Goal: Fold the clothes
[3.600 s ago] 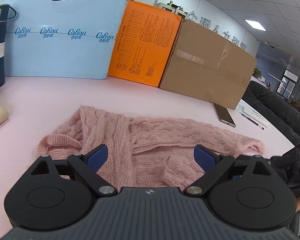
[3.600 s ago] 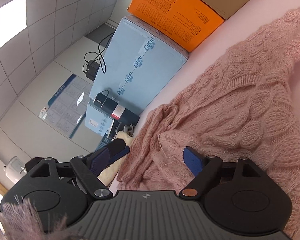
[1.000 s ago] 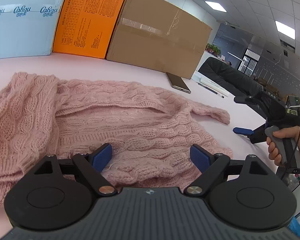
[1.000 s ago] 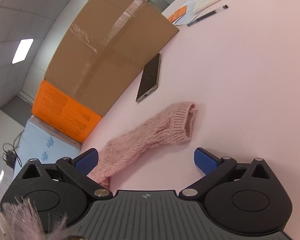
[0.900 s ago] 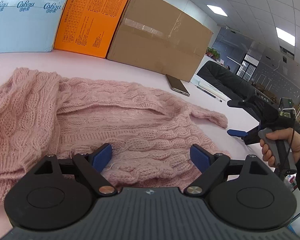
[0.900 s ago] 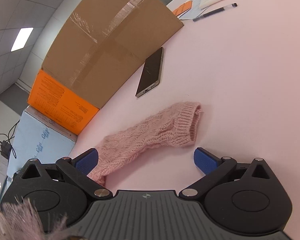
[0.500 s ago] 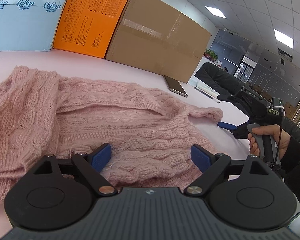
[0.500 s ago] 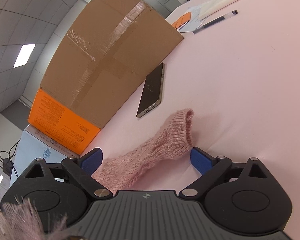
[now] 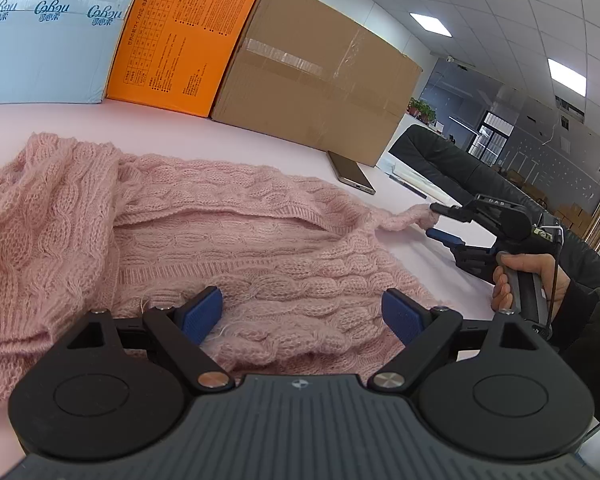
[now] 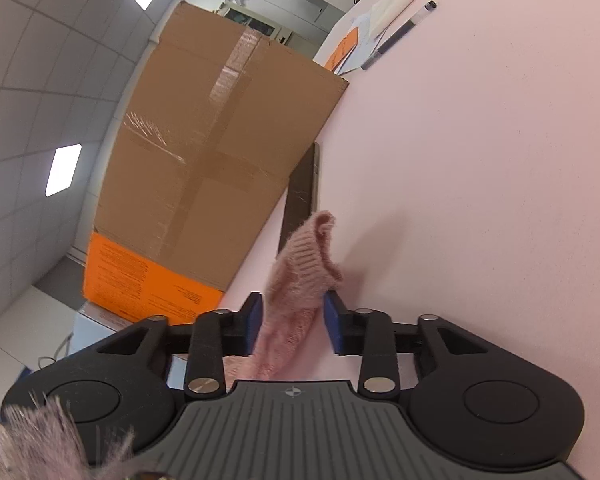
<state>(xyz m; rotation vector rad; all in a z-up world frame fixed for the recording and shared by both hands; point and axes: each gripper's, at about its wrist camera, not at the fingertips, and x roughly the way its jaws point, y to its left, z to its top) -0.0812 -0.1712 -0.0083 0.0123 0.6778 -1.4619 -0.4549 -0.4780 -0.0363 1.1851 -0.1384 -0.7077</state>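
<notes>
A pink cable-knit sweater (image 9: 240, 240) lies spread and rumpled on the pink table (image 9: 100, 120). My left gripper (image 9: 300, 316) hovers open over its near hem, both blue pads apart with knit below them. The sweater's right sleeve (image 9: 404, 222) stretches out to the right. My right gripper (image 10: 294, 322) is shut on that sleeve's ribbed cuff (image 10: 308, 260), which sticks up between the pads, lifted a little off the table. From the left wrist view the right gripper (image 9: 436, 222) shows at the sleeve end, held by a person's hand (image 9: 516, 280).
A cardboard box (image 9: 312, 92), an orange box (image 9: 180, 36) and a light blue box (image 9: 40, 40) line the far side. A phone (image 10: 302, 192) lies just beyond the cuff. A pen (image 10: 400, 34) and papers sit farther right. Bare table (image 10: 480, 200) spreads right of the cuff.
The right gripper moved in on the sleeve cuff and closed on it, raising the cuff. The left gripper stayed open over the hem.
</notes>
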